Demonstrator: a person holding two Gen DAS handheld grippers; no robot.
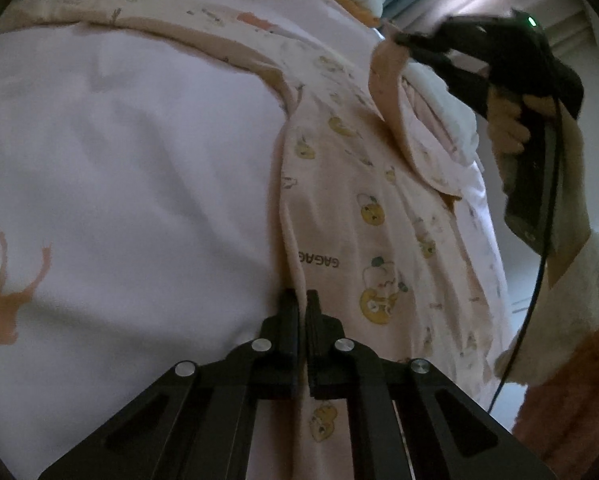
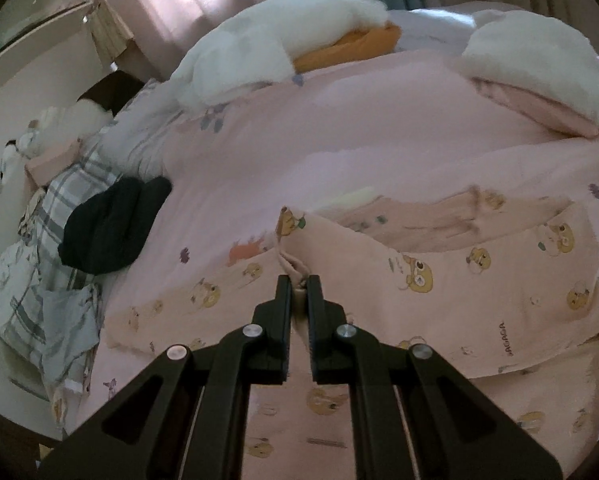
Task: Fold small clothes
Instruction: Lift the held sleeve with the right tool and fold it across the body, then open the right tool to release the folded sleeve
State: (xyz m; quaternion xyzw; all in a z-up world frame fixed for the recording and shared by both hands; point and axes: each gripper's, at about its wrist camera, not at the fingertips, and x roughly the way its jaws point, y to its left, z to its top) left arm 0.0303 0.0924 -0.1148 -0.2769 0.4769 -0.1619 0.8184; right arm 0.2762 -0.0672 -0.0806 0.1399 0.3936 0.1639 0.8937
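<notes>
Left wrist view: left gripper [image 1: 302,300] pinched narrow on the long edge of the pink bear-print garment [image 1: 363,208], fabric caught between the fingertips and spreading ahead and to the right of them. Pale pink deer-print bedcover [image 1: 119,152] off to the left of the tips. Far ahead and up to the right, right gripper [image 1: 399,38] clamped on a raised corner of the same garment, gripped by a hand [image 1: 507,124] in a fluffy sleeve [image 1: 579,320].

Right wrist view: right gripper [image 2: 299,280] closed on a bunched fold of the garment [image 2: 459,280], cloth draped ahead and to the right. Black clothing [image 2: 115,228] well off to the left, white plush pillows [image 2: 279,44] far ahead.
</notes>
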